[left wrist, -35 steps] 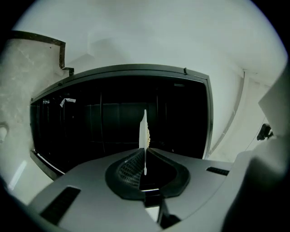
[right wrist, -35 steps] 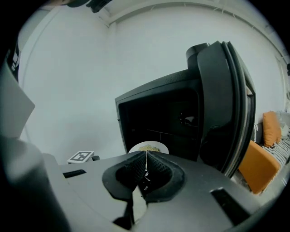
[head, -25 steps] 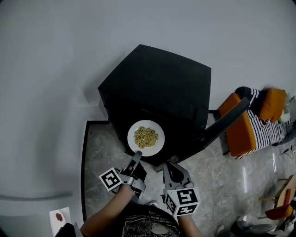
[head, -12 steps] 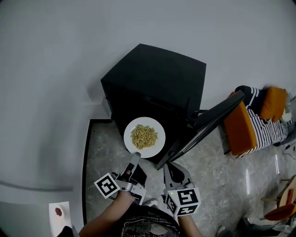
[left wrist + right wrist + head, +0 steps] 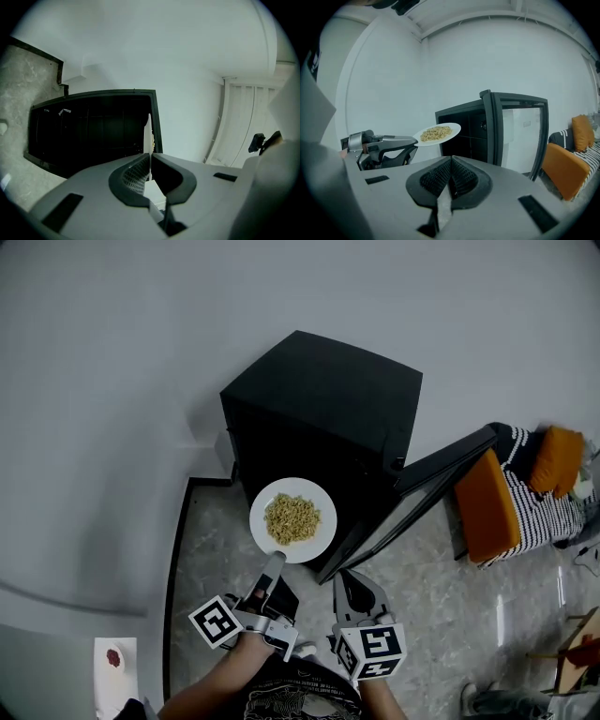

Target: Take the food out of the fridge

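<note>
You have an orange sofa (image 5: 480, 512) at the right edge of the marble floor (image 5: 208, 549), with a striped throw (image 5: 539, 507) and an orange cushion (image 5: 559, 457) on it, and a small white sheet with a red blot (image 5: 114, 659) lies beyond the floor's dark left border.

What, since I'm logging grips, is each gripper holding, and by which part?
The left gripper pinches the white plate of food by its near rim. The right gripper is shut on nothing.

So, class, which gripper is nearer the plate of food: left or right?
Left. The left gripper is shut on the near rim of the plate. The right gripper, shut and empty, is beside the left one, short of the plate and not touching it.
</note>
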The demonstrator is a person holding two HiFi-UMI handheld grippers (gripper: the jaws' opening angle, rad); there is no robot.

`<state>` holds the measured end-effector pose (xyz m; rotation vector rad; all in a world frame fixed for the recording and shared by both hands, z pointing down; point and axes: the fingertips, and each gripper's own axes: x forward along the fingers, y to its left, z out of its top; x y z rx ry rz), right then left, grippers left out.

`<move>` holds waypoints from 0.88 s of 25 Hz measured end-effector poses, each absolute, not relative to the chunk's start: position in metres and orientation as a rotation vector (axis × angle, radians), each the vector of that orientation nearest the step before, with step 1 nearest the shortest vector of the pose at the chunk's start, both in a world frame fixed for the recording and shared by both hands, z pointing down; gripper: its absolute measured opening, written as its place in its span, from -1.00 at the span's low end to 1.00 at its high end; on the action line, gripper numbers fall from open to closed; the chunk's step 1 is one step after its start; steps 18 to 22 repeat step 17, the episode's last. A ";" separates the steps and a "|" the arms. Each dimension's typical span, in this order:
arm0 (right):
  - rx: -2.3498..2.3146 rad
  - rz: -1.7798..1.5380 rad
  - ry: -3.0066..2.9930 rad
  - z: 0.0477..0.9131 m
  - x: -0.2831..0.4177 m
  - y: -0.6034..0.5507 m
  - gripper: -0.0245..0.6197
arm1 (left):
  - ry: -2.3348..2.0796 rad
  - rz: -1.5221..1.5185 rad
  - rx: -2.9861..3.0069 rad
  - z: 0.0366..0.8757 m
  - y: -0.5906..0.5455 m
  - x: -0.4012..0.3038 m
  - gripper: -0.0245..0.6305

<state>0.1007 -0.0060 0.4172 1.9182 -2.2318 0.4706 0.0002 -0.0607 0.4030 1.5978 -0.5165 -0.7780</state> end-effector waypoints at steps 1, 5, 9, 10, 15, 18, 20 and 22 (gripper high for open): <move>1.921 0.465 -2.233 0.416 0.100 -0.005 -0.85 | -0.518 -0.781 1.597 0.403 -0.059 -0.001 -0.87; 1.938 0.447 -2.229 0.414 0.101 -0.002 -0.85 | -0.518 -0.791 1.593 0.400 -0.055 -0.004 -0.87; 1.949 0.436 -2.230 0.412 0.101 -0.001 -0.86 | -0.513 -0.796 1.598 0.398 -0.053 -0.004 -0.87; 1.950 0.433 -2.232 0.412 0.101 -0.001 -0.86 | -0.512 -0.795 1.600 0.398 -0.053 -0.004 -0.87; 1.951 0.428 -2.232 0.412 0.102 -0.001 -0.86 | -0.505 -0.793 1.607 0.397 -0.052 0.000 -0.87; 1.952 0.428 -2.231 0.413 0.103 -0.001 -0.85 | -0.502 -0.791 1.609 0.397 -0.052 0.002 -0.87; 1.952 0.428 -2.231 0.413 0.103 -0.001 -0.85 | -0.502 -0.791 1.609 0.397 -0.052 0.002 -0.87; 1.952 0.428 -2.231 0.413 0.103 -0.001 -0.85 | -0.502 -0.791 1.609 0.397 -0.052 0.002 -0.87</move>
